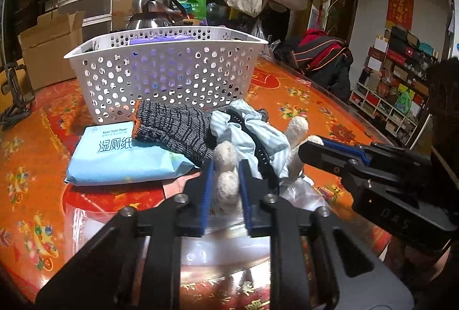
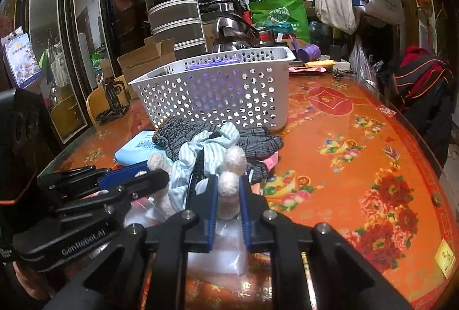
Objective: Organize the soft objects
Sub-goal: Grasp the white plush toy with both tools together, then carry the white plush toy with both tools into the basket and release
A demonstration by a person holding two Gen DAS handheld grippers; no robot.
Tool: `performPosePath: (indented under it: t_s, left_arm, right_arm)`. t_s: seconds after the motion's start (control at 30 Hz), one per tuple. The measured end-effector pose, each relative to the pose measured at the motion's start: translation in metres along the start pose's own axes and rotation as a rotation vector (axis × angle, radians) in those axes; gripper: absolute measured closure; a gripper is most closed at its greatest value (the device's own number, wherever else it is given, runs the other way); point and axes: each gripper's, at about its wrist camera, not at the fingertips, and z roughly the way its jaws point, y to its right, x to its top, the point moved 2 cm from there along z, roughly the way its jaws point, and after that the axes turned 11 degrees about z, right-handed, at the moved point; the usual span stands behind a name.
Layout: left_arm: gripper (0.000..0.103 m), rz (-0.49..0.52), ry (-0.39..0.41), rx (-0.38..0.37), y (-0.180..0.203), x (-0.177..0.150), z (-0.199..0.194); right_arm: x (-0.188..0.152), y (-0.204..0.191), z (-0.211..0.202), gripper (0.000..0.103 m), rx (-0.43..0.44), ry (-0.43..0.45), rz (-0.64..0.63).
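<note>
A white fluffy pompom piece (image 1: 228, 183) lies in a heap of soft things on the table, in front of a white perforated basket (image 1: 172, 74). My left gripper (image 1: 227, 166) is shut on one fluffy end. My right gripper (image 2: 228, 179) is shut on another white fluffy end (image 2: 229, 189); in the left wrist view it (image 1: 304, 147) reaches in from the right. The heap also holds a grey knitted glove (image 1: 175, 129) with an orange cuff and a light blue striped cloth (image 1: 249, 123) with a black band. A clear plastic bag (image 1: 229, 246) lies under the grippers.
A light blue pack of moist toilet paper (image 1: 120, 160) lies left of the heap. Something purple sits in the basket. Behind it are a steel kettle (image 1: 152, 8), cardboard boxes (image 1: 48, 51) and hanging bags. The table's orange floral cloth (image 2: 358, 152) stretches to the right.
</note>
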Motion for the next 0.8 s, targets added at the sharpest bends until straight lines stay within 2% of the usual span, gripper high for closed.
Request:
performPosePath:
  t_s: [0.3,0.8]
  left_arm:
    - [0.091,-0.030,0.041,-0.025,-0.016,0.001,-0.010]
    - [0.091,-0.076,0.125,-0.039,-0.039,0.023,-0.058]
  right_arm:
    - [0.002,-0.006,-0.009,0.092,0.017,0.023,-0.016]
    - [0.024,-0.041,-0.041,0.093,0.075,0.099,-0.077]
